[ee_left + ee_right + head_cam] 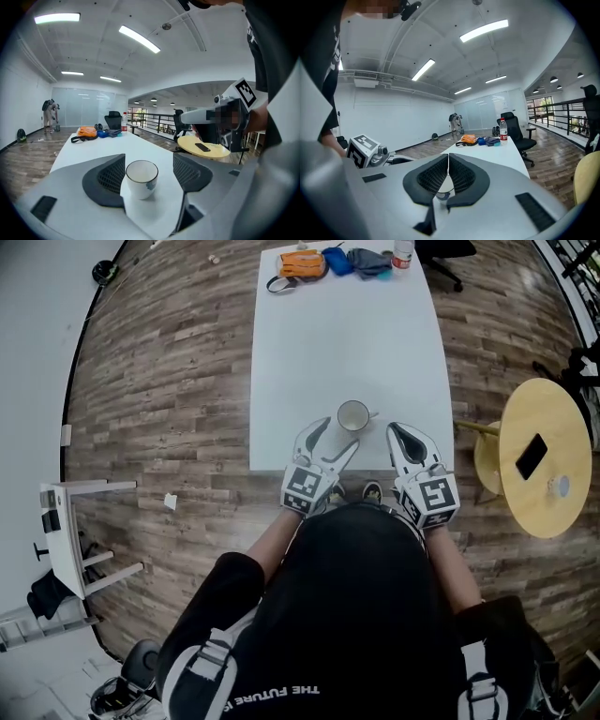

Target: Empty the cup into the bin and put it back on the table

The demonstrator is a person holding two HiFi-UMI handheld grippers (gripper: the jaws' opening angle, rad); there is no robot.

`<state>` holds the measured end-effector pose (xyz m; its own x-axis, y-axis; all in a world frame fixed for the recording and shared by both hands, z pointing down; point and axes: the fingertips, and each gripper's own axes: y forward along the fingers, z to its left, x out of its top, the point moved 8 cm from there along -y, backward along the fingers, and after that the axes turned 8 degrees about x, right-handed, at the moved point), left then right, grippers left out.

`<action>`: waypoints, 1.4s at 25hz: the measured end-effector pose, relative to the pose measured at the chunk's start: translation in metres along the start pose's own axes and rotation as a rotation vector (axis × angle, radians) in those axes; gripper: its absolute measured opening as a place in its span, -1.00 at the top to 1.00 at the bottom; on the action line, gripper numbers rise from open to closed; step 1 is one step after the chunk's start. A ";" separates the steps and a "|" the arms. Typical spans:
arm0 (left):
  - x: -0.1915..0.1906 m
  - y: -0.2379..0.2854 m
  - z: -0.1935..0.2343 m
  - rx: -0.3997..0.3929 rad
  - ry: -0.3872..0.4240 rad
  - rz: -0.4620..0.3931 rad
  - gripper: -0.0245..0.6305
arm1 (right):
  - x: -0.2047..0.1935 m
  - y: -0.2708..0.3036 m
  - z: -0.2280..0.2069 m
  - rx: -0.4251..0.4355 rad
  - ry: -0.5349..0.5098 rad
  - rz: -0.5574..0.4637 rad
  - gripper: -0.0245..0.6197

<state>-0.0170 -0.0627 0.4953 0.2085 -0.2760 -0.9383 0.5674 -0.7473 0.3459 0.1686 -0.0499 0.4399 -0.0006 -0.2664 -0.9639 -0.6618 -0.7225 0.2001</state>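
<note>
A white cup (353, 415) with a dark rim stands upright near the front edge of the white table (347, 334). My left gripper (333, 439) is open just in front of it. In the left gripper view the cup (142, 178) sits between the two pads (108, 180) with a gap on each side, and its inside shows only white. My right gripper (405, 439) is shut and holds nothing, to the right of the cup. In the right gripper view the closed jaws (448, 176) hide most of the cup (442, 194).
An orange bag (302, 263), blue bags (356, 261) and a bottle (402, 253) lie at the table's far end. A round yellow side table (544, 460) with a phone (531, 456) stands to the right. A white stool (70, 531) lies on the floor at the left.
</note>
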 end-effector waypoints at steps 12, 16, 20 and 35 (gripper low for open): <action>-0.065 0.057 0.010 -0.110 0.118 0.079 -0.24 | -0.008 0.008 -0.011 -0.041 0.001 0.081 0.87; -0.065 0.076 0.014 -0.140 0.111 0.054 -0.24 | -0.034 0.018 -0.026 -0.040 -0.030 0.170 0.87; -0.067 0.090 0.022 -0.172 0.117 0.018 -0.24 | -0.084 0.061 -0.045 0.003 -0.091 0.302 0.86; -0.082 0.118 0.027 -0.287 0.076 -0.008 -0.24 | -0.138 0.114 -0.074 0.006 -0.103 0.313 0.52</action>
<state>0.0111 -0.1442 0.6131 0.2561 -0.2170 -0.9420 0.7693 -0.5443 0.3346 0.1488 -0.1427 0.6085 -0.2802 -0.4092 -0.8683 -0.6220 -0.6116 0.4890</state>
